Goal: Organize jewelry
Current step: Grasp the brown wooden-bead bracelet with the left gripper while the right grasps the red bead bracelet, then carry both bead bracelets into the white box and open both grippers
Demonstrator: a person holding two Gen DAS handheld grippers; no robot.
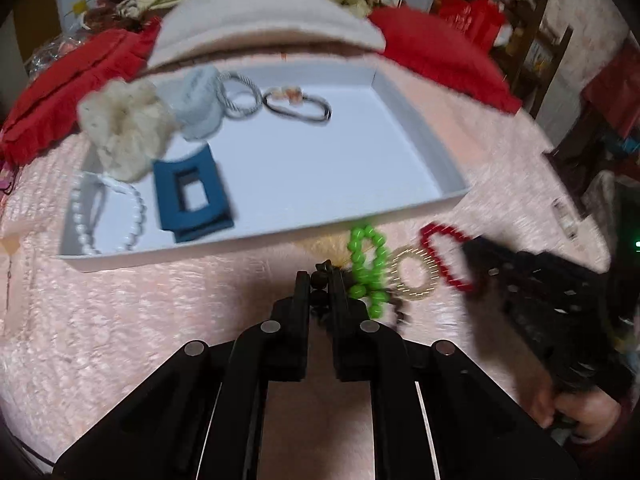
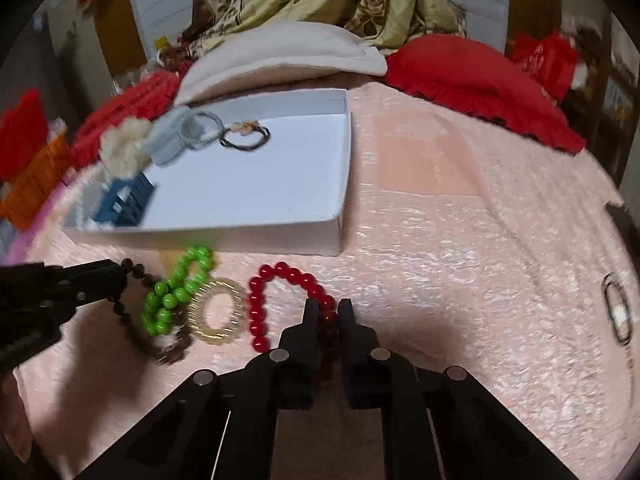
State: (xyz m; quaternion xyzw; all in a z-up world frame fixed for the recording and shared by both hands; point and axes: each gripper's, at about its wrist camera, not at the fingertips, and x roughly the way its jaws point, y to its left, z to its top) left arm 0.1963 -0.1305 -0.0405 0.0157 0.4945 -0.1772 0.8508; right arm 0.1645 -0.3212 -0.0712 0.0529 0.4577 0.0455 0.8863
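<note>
Your left claw [image 1: 320, 280] is clenched on a dark bead bracelet [image 1: 318, 278], just in front of the white box [image 1: 416, 136] on the pink bed cover [image 2: 460, 260]. Your right claw [image 2: 329, 308] is closed around the red bead bracelet [image 2: 280, 276], which lies on the cover. Between them lie the green bead bracelet [image 2: 176, 292] and a gold ring-shaped band [image 2: 218, 312], touching each other. Inside the box you have scrunchies, a blue clip [image 1: 192, 196], a pearl bracelet [image 1: 104, 216] and hair ties.
</note>
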